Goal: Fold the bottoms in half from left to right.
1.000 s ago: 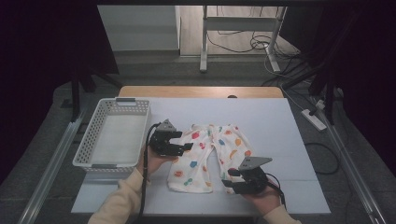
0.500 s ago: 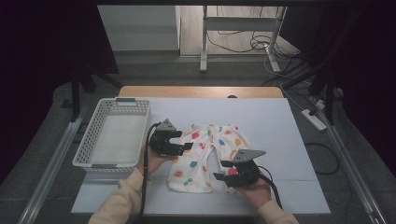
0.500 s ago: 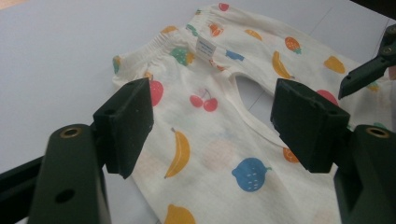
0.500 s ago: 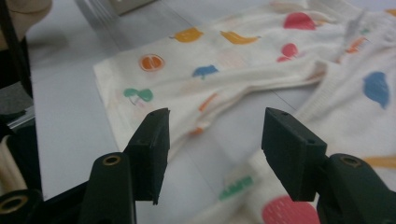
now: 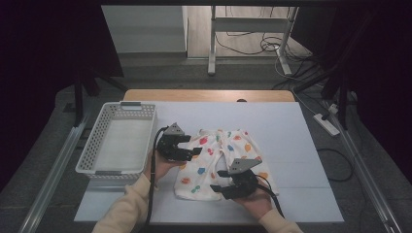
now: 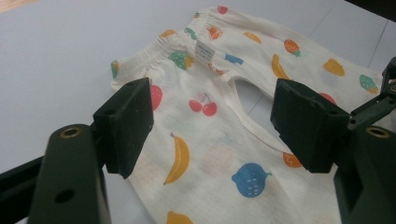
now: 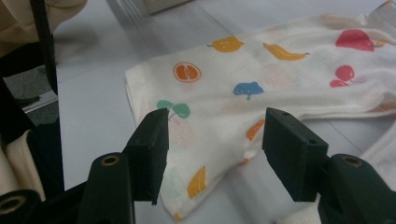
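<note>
Cream baby trousers (image 5: 214,160) with fruit prints lie flat on the white table cover, waistband away from me, legs toward me. My left gripper (image 5: 193,144) hovers over the upper left leg, jaws open with nothing between them; in the left gripper view (image 6: 212,121) the trousers (image 6: 210,140) spread out below, a white label at the waistband. My right gripper (image 5: 217,181) sits low near the front, pointing left at the left leg's hem. Its jaws have just been opening and hold nothing; in the right gripper view (image 7: 215,149) the hem of the trousers (image 7: 261,88) lies just ahead.
A white perforated basket (image 5: 92,150) stands at the left of the table, close to my left hand. The white table cover (image 5: 291,145) extends to the right and behind the trousers. A wooden table edge (image 5: 209,95) runs along the far side.
My right gripper has slid left across the trousers, from the right leg toward the left leg's hem. The left gripper and the trousers have stayed put.
</note>
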The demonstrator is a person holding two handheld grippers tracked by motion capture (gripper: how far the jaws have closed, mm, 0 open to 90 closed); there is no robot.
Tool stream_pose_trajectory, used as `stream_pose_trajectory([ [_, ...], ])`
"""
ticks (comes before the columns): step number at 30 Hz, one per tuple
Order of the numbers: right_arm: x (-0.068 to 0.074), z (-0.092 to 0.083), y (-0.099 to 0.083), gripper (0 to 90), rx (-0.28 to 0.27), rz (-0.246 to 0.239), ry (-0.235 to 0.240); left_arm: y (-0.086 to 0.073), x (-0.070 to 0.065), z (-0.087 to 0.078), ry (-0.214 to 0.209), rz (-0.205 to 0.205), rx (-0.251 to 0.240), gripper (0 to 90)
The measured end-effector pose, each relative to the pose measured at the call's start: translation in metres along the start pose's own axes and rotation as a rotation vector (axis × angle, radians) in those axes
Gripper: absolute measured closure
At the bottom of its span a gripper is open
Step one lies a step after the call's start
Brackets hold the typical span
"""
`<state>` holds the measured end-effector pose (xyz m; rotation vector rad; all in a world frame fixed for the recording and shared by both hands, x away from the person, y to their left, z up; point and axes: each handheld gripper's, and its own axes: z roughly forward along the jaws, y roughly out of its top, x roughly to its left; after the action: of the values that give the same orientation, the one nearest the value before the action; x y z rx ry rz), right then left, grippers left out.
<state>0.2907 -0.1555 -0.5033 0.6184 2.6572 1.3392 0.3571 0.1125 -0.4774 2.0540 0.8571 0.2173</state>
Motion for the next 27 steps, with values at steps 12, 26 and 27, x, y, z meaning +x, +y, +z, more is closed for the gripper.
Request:
stream_pose_trajectory([
  [12,0.013,0.018,0.009,41.5,0.021,-0.033,0.042,-0.001,0.001,0.000,0.004,-0.014,0.000,29.3],
  [26,0.034,0.049,0.021,40.8,0.053,-0.078,0.088,-0.004,0.005,-0.002,0.014,-0.041,-0.007,29.1],
  [27,0.036,0.053,0.022,40.8,0.060,-0.086,0.096,-0.004,0.005,-0.001,0.013,-0.044,-0.007,29.1],
])
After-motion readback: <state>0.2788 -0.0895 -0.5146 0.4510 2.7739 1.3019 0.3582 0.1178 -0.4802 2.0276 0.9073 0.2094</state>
